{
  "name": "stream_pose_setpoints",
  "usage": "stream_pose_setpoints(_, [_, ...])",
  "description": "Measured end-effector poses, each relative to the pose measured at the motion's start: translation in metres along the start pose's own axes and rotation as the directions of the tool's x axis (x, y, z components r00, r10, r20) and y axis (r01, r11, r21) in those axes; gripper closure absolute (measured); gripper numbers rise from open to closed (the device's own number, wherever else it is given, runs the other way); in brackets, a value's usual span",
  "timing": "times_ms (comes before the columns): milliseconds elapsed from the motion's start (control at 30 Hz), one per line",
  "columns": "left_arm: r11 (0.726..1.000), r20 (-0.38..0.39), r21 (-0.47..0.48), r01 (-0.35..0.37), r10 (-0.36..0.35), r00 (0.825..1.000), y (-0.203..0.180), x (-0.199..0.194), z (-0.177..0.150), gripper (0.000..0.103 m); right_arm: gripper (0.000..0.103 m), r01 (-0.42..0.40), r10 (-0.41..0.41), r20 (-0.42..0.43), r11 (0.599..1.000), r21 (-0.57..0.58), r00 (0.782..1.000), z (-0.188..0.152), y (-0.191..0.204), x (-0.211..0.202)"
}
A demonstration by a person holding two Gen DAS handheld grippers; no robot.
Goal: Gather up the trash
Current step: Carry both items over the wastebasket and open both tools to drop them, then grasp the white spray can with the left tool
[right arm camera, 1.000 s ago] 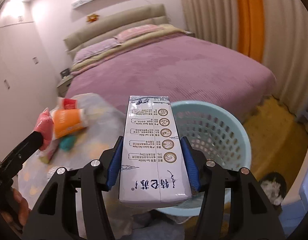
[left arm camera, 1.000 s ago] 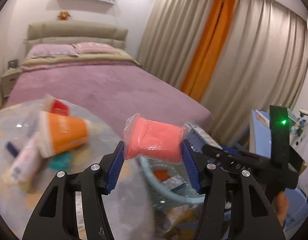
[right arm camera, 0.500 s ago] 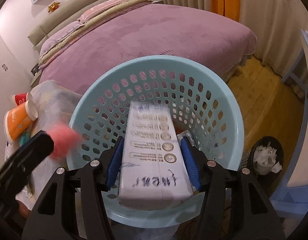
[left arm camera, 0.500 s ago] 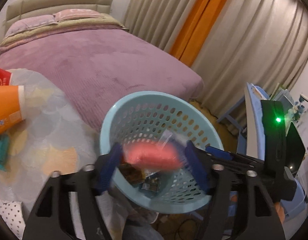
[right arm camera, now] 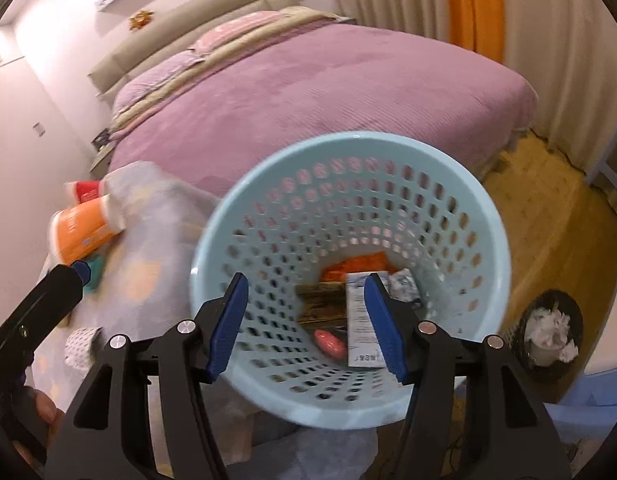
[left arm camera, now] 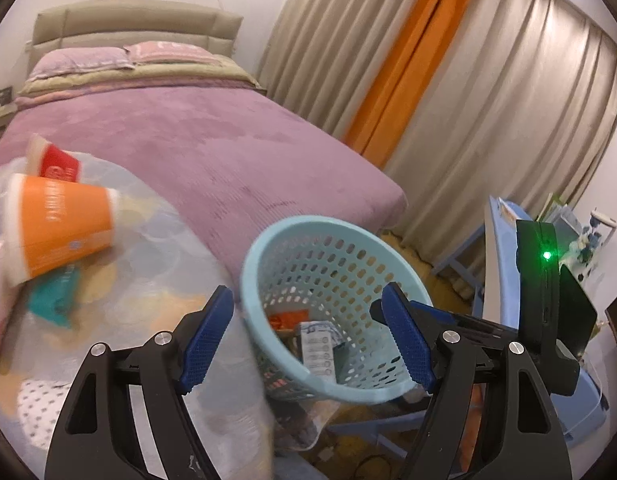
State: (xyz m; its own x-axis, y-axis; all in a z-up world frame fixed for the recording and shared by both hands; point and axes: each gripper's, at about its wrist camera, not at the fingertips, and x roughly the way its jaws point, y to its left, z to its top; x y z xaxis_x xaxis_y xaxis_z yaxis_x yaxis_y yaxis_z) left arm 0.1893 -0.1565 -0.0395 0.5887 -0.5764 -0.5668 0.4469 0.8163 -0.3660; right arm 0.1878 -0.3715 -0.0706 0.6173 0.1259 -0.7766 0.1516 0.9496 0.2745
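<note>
Both sets of jaws stand wide apart and hold nothing: the left gripper [left arm camera: 308, 336] hangs by the rim of the pale blue basket [right arm camera: 496, 240], the right gripper [right arm camera: 306, 324] above its mouth. At the basket's bottom lie a white carton [right arm camera: 358, 320], a pink packet [right arm camera: 329, 343] and other wrappers. On the table [left arm camera: 148, 280] left of it, an orange cup [left arm camera: 62, 226] lies tipped over, a red cup [left arm camera: 54, 164] behind it. Beyond spreads the purple bed [left arm camera: 212, 148].

Cloth-covered table [left arm camera: 156, 300] bears orange cup [left arm camera: 56, 224], red cup [left arm camera: 54, 162], teal packet [left arm camera: 52, 300].
</note>
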Motion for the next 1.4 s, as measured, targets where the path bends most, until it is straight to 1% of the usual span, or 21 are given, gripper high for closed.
stream_pose_setpoints(100, [0.999, 0.047, 0.007, -0.032, 0.032, 0.998, 0.009, -0.025, 0.001, 0.028, 0.046, -0.027, 0.028, 0.024, 0.998, -0.049, 0.999, -0.001, 0.023, -0.011])
stream_pose_setpoints(200, [0.997, 0.093, 0.007, -0.076, 0.075, 0.993, 0.022, -0.051, 0.002, 0.028, 0.046, -0.049, 0.054, 0.051, 0.994, -0.102, 0.997, -0.002, 0.047, -0.021])
stream_pose_setpoints(333, [0.987, 0.141, -0.007, -0.160, 0.160, 0.977, 0.052, -0.085, 0.001, 0.028, 0.046, -0.082, 0.095, 0.072, 0.983, -0.164, 0.993, -0.005, 0.076, -0.028])
stream_pose_setpoints(467, [0.972, 0.158, -0.046, -0.232, 0.237, 0.959, 0.085, -0.110, 0.001, 0.028, 0.046, -0.117, 0.138, 0.073, 0.965, -0.236, 0.988, -0.010, 0.110, -0.029])
stream_pose_setpoints(633, [0.949, 0.133, -0.092, -0.302, 0.312, 0.941, 0.127, -0.124, -0.002, 0.028, 0.046, -0.138, 0.161, 0.048, 0.938, -0.317, 0.986, -0.017, 0.147, -0.021])
stream_pose_setpoints(733, [0.935, 0.099, -0.111, -0.338, 0.349, 0.932, 0.149, -0.121, -0.004, 0.030, 0.046, -0.144, 0.167, 0.033, 0.925, -0.352, 0.985, -0.017, 0.167, -0.014])
stream_pose_setpoints(833, [0.923, 0.061, -0.100, -0.372, 0.379, 0.923, 0.164, -0.112, -0.004, 0.030, 0.046, -0.153, 0.175, 0.024, 0.912, -0.380, 0.984, -0.016, 0.184, -0.007])
stream_pose_setpoints(900, [0.921, 0.034, -0.090, -0.379, 0.383, 0.923, 0.171, -0.105, -0.006, 0.030, 0.046, -0.157, 0.178, 0.016, 0.905, -0.396, 0.984, -0.011, 0.195, 0.000])
stream_pose_setpoints(1067, [0.911, -0.033, -0.058, -0.408, 0.406, 0.913, 0.187, -0.081, -0.004, 0.031, 0.046, -0.197, 0.210, -0.008, 0.903, -0.381, 0.978, 0.009, 0.207, 0.019])
stream_pose_setpoints(1167, [0.914, -0.059, -0.044, -0.402, 0.400, 0.915, 0.193, -0.070, -0.004, 0.033, 0.044, -0.206, 0.217, -0.012, 0.909, -0.361, 0.976, 0.025, 0.212, 0.032])
stream_pose_setpoints(1233, [0.915, -0.074, -0.037, -0.401, 0.398, 0.914, 0.197, -0.063, -0.003, 0.035, 0.038, -0.212, 0.222, -0.012, 0.912, -0.351, 0.975, 0.033, 0.213, 0.039])
stream_pose_setpoints(1300, [0.918, -0.091, -0.034, -0.395, 0.390, 0.916, 0.201, -0.056, -0.002, 0.037, 0.036, -0.208, 0.216, -0.015, 0.918, -0.338, 0.976, 0.044, 0.215, 0.051])
stream_pose_setpoints(1400, [0.924, -0.113, -0.031, -0.380, 0.375, 0.920, 0.206, -0.046, -0.002, 0.040, 0.033, -0.226, 0.226, -0.036, 0.923, -0.311, 0.973, 0.056, 0.216, 0.069])
